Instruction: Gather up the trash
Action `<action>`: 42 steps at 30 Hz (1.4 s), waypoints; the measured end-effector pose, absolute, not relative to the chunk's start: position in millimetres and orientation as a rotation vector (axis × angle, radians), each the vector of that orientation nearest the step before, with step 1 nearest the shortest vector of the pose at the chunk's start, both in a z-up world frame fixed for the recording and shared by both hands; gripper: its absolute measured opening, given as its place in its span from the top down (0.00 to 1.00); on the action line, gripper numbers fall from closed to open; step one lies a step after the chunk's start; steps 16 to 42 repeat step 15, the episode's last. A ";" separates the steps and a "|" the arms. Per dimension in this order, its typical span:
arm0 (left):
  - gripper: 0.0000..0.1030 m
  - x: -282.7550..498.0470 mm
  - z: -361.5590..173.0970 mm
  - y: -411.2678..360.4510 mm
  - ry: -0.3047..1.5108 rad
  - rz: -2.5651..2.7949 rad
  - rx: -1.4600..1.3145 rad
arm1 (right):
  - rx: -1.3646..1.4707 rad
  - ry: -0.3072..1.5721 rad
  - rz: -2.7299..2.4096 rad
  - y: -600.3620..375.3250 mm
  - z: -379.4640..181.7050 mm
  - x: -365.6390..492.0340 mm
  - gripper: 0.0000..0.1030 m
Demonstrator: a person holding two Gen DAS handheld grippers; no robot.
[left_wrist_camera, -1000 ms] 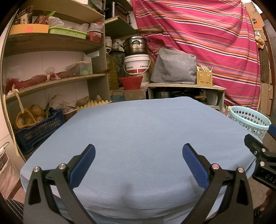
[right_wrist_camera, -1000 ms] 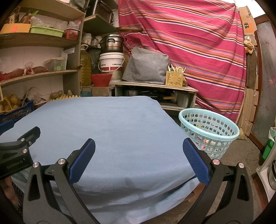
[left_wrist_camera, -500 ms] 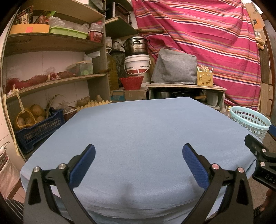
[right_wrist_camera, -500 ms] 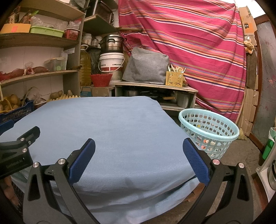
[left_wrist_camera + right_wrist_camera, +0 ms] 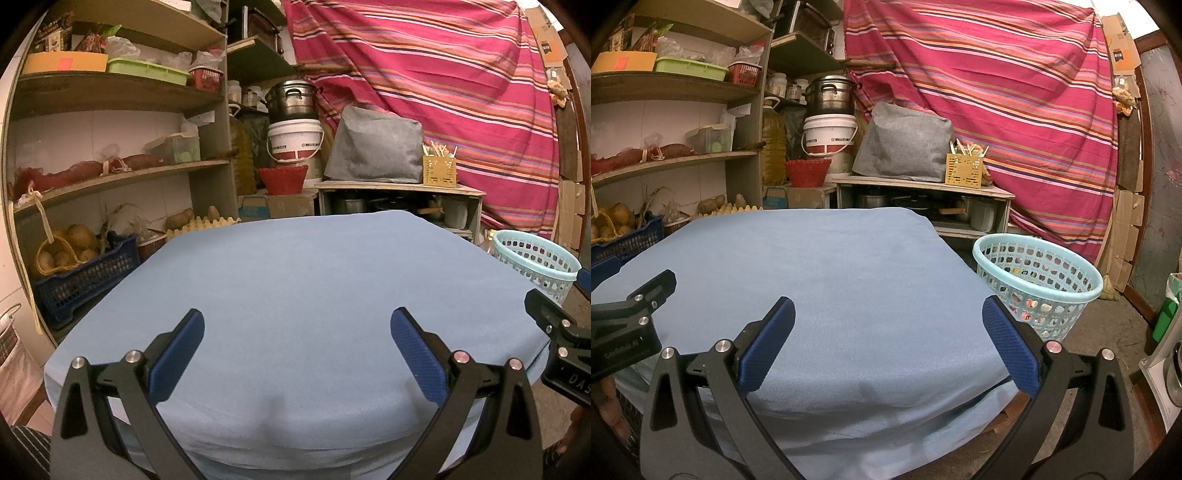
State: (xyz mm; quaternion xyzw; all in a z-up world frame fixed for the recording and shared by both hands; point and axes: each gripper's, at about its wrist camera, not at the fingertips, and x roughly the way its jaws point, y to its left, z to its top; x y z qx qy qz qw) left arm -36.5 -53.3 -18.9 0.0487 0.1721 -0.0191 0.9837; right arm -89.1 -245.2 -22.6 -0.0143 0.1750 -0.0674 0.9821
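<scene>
Both tongs spread wide, nothing held: left tongs (image 5: 295,332) and right tongs (image 5: 888,321) at lower centre of each view, over the blue surface (image 5: 831,266). No trash is seen on it. Scraps are glimpsed inside the basket (image 5: 1038,286) at right; judged light, soft, pinched anywhere.
</scene>
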 end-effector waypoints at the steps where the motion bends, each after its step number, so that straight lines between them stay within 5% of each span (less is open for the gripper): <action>1: 0.04 -36.5 -17.5 -53.6 0.343 -0.038 0.099 | -0.028 0.352 -0.136 -245.2 -22.7 -89.1 0.04; 42: 0.04 -34.0 -15.3 -56.9 0.332 -0.039 0.107 | -0.027 0.351 -0.136 -245.1 -22.9 -89.2 0.04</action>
